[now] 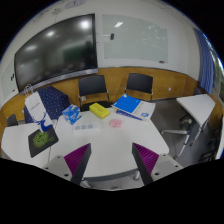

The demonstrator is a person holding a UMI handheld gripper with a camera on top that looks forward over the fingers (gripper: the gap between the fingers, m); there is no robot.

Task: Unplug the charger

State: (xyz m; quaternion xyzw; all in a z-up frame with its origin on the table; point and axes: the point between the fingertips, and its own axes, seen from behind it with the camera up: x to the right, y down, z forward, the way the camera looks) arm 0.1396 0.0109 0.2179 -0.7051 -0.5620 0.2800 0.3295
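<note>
My gripper [111,152] hangs above the near part of a white table [110,140]. Its two fingers with purple pads [78,157] stand wide apart with nothing between them. A dark object with a green part [41,141] lies on the table's left, well ahead and left of the fingers. I cannot tell whether it is the charger. No plug or cable shows clearly.
Further back on the table are a blue box [52,102], a white card [36,108], a yellow object [98,109], a blue folder [128,105] and a small pink thing [115,123]. Two dark chairs [93,88] stand behind. A second white table [198,108] stands at the right.
</note>
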